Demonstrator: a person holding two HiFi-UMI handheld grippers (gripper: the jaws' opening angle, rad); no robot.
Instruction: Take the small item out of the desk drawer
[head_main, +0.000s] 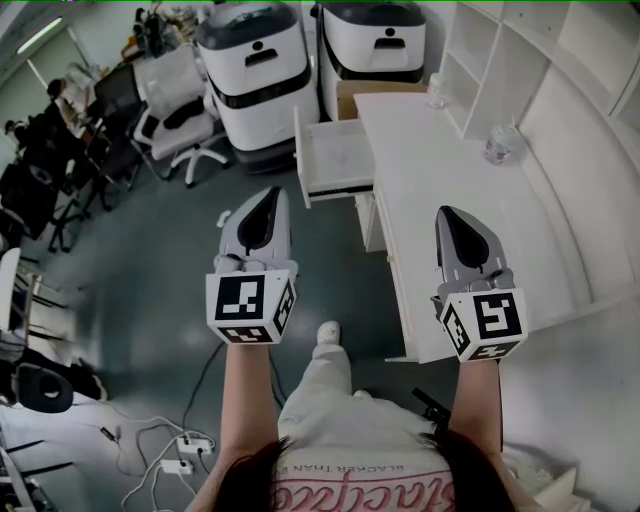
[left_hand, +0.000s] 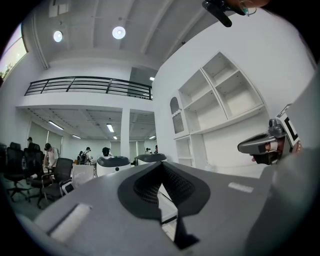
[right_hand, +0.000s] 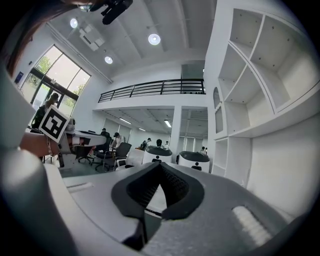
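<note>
Head view: a white bench (head_main: 450, 190) runs along the right side, under white wall shelves (head_main: 520, 50). A drawer (head_main: 335, 160) stands pulled out from the bench's left side, near its far end. Its pale inside faces up, and the small item cannot be made out in it from here. The left gripper (head_main: 262, 200) is held level over the floor, left of the bench and nearer than the drawer, touching neither. The right gripper (head_main: 452, 222) is held level over the bench's near end. A clear glass (head_main: 503, 143) stands on the bench towards its right edge. Two white machines with black tops (head_main: 255, 70) stand beyond the bench's far left corner.

Left gripper view: the left gripper (left_hand: 161, 170) has its dark pads (left_hand: 145, 187) pressed together with nothing between them. The right gripper (left_hand: 250, 146) shows to the right, over the bench. Parts of the bench and drawer show past the closed tips, but no item can be made out there.

Right gripper view: the right gripper (right_hand: 160, 167) is likewise closed tip to tip and empty. The shelves (right_hand: 260, 75) rise above the bench on the right. The left gripper's marker cube (right_hand: 52, 124) shows off the bench's left side.
</note>
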